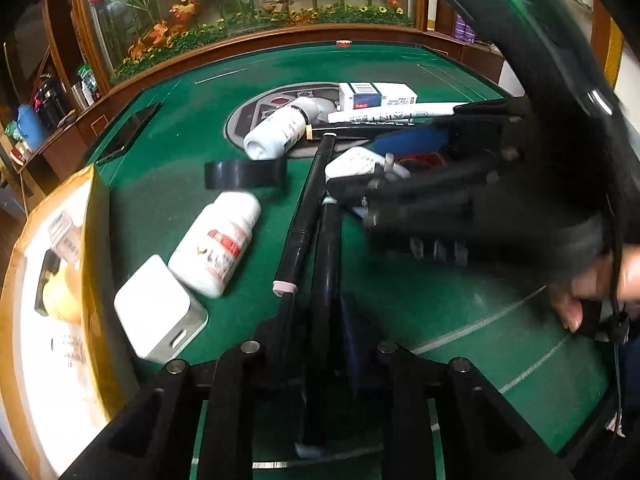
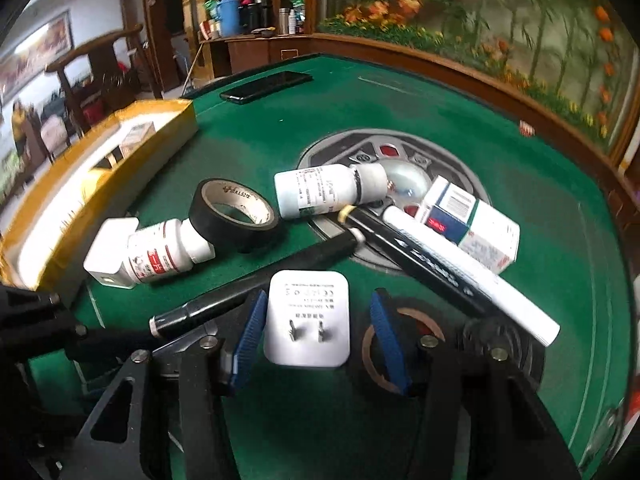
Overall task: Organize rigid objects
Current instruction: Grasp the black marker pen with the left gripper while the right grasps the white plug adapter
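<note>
My left gripper (image 1: pixel 320 312) is shut on a black marker (image 1: pixel 326 264) that points away along the green table. A second black marker (image 1: pixel 304 216) with a pink end lies just left of it. My right gripper (image 2: pixel 316 334) is open, its blue pads on either side of a white plug adapter (image 2: pixel 307 318) that lies prongs up; it shows in the left wrist view as a black blur (image 1: pixel 460 200). A white pill bottle with a red label (image 1: pixel 218 242), a black tape roll (image 2: pixel 234 214), a white cube charger (image 1: pixel 158 310) and a second white bottle (image 2: pixel 328 190) lie nearby.
A yellow-rimmed box (image 1: pixel 96 240) with items inside stands at the table's left edge. A white paint marker (image 2: pixel 468 272), a black pen (image 2: pixel 416 260) and a small medicine carton (image 2: pixel 468 222) lie by the table's round centre panel (image 2: pixel 400 156). A phone (image 2: pixel 266 86) lies far back.
</note>
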Motion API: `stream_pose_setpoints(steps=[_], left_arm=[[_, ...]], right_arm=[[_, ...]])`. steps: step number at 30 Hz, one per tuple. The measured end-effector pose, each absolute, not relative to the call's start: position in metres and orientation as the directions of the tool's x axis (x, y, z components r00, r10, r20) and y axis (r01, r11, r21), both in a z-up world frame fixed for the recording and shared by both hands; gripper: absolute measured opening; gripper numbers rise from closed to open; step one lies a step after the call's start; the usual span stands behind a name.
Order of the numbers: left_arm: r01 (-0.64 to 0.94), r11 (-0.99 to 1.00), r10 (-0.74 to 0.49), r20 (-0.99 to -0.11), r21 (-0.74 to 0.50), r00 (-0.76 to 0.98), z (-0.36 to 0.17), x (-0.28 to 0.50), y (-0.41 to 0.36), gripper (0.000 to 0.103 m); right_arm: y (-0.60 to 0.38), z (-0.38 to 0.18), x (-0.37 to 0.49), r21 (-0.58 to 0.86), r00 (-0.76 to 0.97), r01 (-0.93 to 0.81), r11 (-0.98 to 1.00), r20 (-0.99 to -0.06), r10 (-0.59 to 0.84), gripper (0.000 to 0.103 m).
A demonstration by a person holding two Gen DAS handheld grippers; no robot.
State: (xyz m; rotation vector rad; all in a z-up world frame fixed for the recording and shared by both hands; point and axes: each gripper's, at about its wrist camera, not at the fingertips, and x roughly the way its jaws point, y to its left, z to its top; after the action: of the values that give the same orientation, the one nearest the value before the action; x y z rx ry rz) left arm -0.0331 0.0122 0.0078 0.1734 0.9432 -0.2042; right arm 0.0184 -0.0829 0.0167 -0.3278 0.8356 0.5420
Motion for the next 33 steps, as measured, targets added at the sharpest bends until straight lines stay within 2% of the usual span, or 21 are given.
stream_pose_setpoints(steps=[1,4,6,10,14,16,18,20,21,23,33], left_arm=[[0.242,0.968,-0.087,-0.813,0.067,0.575,0.008,-0.03,0.01,0.029],[0.247,0.966,-0.087,-0.807,0.075,0.585,0.006,-0.031,0.008,0.027],[0.26,0.964,-0.116,-0.812,0.046,0.572,0.007,-0.036,0.01,0.014],[0.272,0.962,-0.139,-0.821,0.021,0.554,0.007,-0.053,0.016,0.015],[0.269,0.963,-0.142,-0.821,0.015,0.553,0.008,-0.051,0.017,0.015],[0.261,0.965,-0.133,-0.819,0.022,0.558,0.008,-0.048,0.016,0.02],[0.243,0.968,-0.097,-0.811,0.058,0.577,0.007,-0.045,0.014,0.041],[0.238,0.971,-0.113,-0.812,0.033,0.573,0.006,-0.042,0.019,0.042],[0.232,0.973,-0.14,-0.812,-0.005,0.567,0.006,-0.041,0.024,0.036],[0.219,0.976,-0.139,-0.807,-0.013,0.574,0.007,-0.04,0.027,0.014],[0.184,0.97,-0.239,-0.771,-0.16,0.59,0.022,-0.048,0.051,0.014]], right_arm=[[-0.08,0.016,0.016,-0.077,0.549,-0.59,0.804,-0.768,0.33,0.039],[-0.08,0.016,0.012,-0.093,0.542,-0.603,0.792,-0.776,0.321,0.039],[-0.087,0.017,0.012,-0.066,0.523,-0.602,0.796,-0.785,0.331,0.039],[-0.108,0.024,0.012,0.057,0.458,-0.595,0.801,-0.795,0.397,0.039],[-0.111,0.03,0.008,0.096,0.432,-0.607,0.789,-0.793,0.429,0.039],[-0.106,0.025,0.007,0.089,0.419,-0.613,0.785,-0.806,0.419,0.039],[-0.103,0.023,0.007,0.083,0.413,-0.617,0.783,-0.812,0.412,0.039],[-0.102,0.022,0.008,0.088,0.41,-0.617,0.782,-0.812,0.415,0.039],[-0.103,0.022,0.008,0.091,0.413,-0.612,0.785,-0.811,0.415,0.039],[-0.105,0.022,0.01,0.108,0.415,-0.599,0.793,-0.806,0.423,0.039],[-0.118,0.033,0.012,0.204,0.422,-0.568,0.797,-0.759,0.496,0.039]])
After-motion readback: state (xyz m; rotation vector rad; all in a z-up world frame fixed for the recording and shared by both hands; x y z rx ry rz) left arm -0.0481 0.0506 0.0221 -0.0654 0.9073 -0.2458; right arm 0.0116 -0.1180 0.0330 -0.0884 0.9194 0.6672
